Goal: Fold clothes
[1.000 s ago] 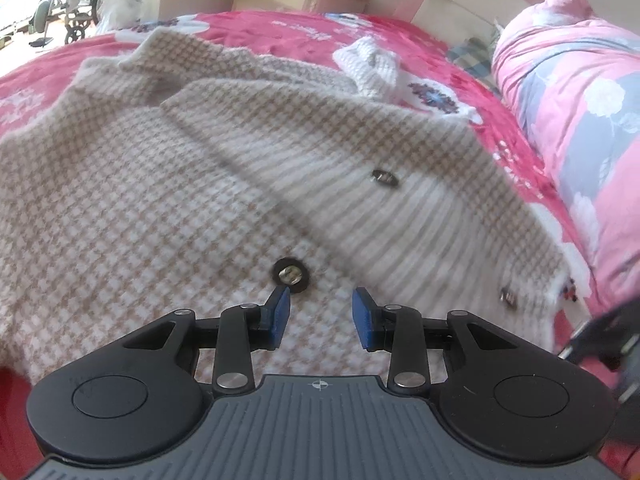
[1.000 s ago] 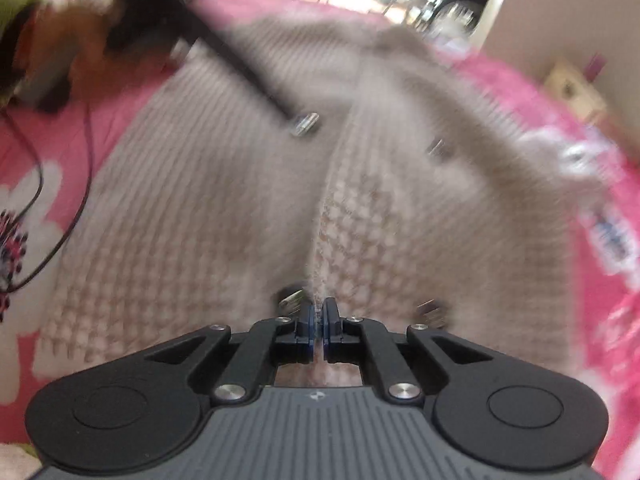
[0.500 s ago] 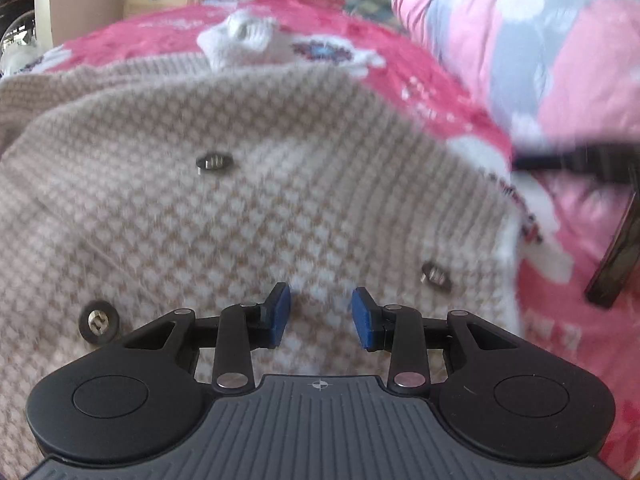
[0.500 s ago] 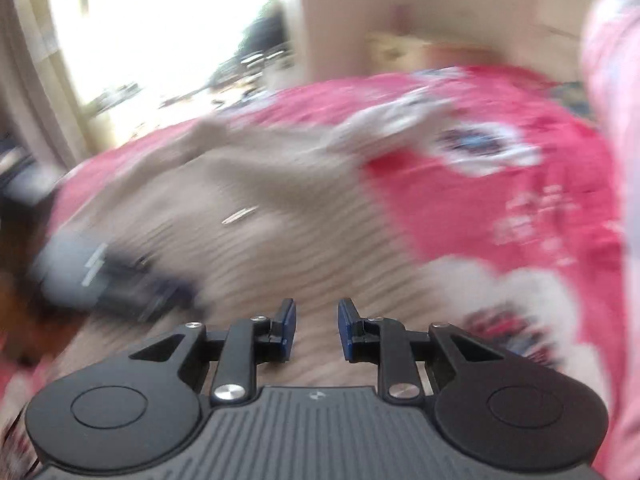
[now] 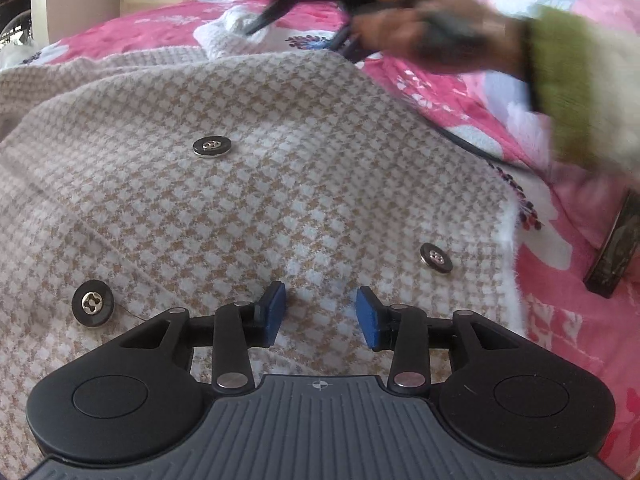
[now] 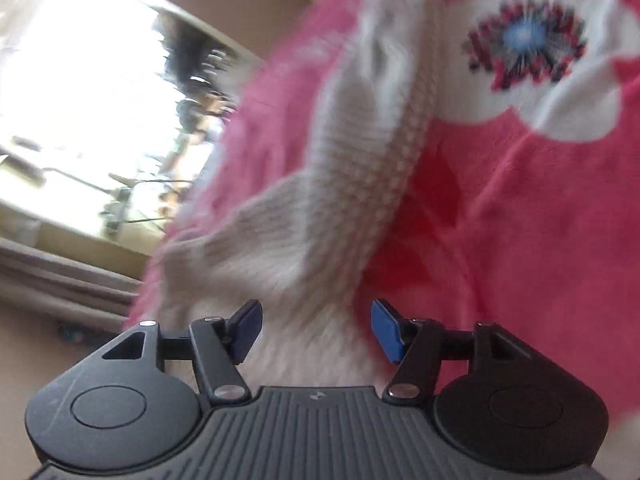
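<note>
Three buttons (image 5: 212, 147) show on the houndstooth cardigan (image 5: 280, 184), spread across the pink floral bed (image 5: 152, 28); the left hand-held gripper (image 5: 320, 312) hovers low over its front, jaws parted, holding nothing. The right hand-held gripper (image 6: 316, 328), equally wide and empty, sits at a blurred sleeve (image 6: 360, 168). A pinch could snag a button or take just one layer; a black cable (image 5: 472, 148) trails near the hem

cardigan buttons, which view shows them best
Left wrist view: three dark buttons sit sharp on the checked cardigan ahead of the open tongs. Right wrist view shows only a blurred knit sleeve, no buttons.
</note>
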Demonstrator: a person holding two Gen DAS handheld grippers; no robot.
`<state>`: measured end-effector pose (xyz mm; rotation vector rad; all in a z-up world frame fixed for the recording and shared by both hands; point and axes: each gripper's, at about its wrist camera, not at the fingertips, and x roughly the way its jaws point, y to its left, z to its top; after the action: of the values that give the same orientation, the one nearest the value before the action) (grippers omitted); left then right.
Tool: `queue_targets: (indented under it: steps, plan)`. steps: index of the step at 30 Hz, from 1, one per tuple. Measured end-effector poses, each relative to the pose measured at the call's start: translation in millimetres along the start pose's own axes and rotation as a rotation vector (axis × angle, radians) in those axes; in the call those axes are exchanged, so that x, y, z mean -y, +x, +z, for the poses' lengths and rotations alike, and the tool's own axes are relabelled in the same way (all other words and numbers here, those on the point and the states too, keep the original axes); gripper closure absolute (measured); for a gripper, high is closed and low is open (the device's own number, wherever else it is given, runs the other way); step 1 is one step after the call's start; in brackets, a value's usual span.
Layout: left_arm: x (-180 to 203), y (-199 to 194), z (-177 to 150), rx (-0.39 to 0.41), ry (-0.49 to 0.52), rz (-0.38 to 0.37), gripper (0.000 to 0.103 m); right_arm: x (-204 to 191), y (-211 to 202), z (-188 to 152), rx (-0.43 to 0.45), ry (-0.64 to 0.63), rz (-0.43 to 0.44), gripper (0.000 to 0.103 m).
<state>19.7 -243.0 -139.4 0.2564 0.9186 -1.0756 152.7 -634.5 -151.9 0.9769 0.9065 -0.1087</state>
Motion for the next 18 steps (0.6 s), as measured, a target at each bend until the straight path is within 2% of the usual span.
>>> queue_targets:
  steps: [2,5,6,7,8,9,10,13,15,18]
  plan:
    - [-2.8,0.0,-1.9,0.003,-0.018,-0.014,0.064,9.0,24.6,14.9,-0.002,0.053,-0.047,0.040]
    - [-5.5,-0.8,-3.4,0.009,-0.036,-0.032,0.064,13.4,39.3,25.7,0.025,0.072,-0.011,0.039]
    - [-5.6,-1.5,-3.2,0.013,-0.038,-0.036,0.064,13.9,43.0,28.7,0.036,0.072,0.004,0.040]
    - [-5.6,-2.4,-3.1,0.016,-0.039,-0.038,0.064,11.7,45.3,31.0,0.046,0.058,0.003,0.048]
    - [-5.7,-3.1,-3.3,0.020,-0.039,-0.040,0.064,6.3,45.8,32.3,0.053,0.025,-0.018,0.053]
    - [-5.8,-3.9,-3.4,0.024,-0.041,-0.041,0.064,0.9,46.2,33.5,0.061,-0.008,-0.040,0.077]
    - [-5.4,-5.1,-3.2,0.028,-0.048,-0.040,0.064,-7.5,44.3,35.8,0.081,-0.052,-0.053,0.089]
    - [-3.0,-7.3,-3.4,0.030,-0.071,-0.029,0.064,-43.7,26.7,46.8,0.194,-0.226,-0.050,0.091]
    - [-1.2,-7.8,-3.5,0.030,-0.067,-0.024,0.064,-64.6,17.4,60.3,0.238,-0.323,-0.041,0.092]
    - [1.6,-8.1,-3.5,0.028,-0.048,-0.017,0.064,-82.6,31.0,63.1,0.232,-0.510,-0.139,0.092]
